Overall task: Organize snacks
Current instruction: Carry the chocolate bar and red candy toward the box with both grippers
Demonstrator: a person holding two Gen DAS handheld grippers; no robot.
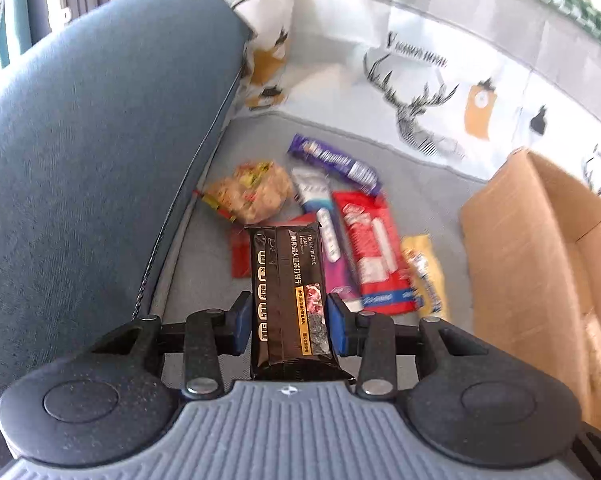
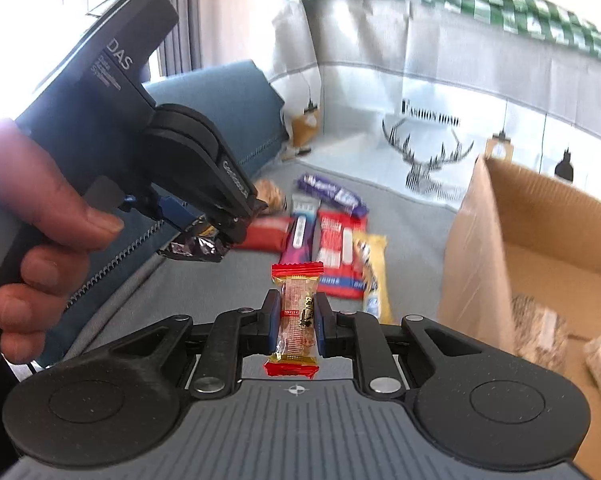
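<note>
Left wrist: left tongs [image 1: 288, 322] pinching black cracker pack [image 1: 286, 280]; right tongs [image 2: 297, 322] pinching small candy [image 2: 296, 312].

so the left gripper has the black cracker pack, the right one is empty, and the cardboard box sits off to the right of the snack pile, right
Not quite: the right gripper is not empty. The right wrist view shows its fingers closed on a small clear candy with red ends. The rest holds: the left gripper has the black cracker pack, and the cardboard box sits to the right of the snack pile.
</note>
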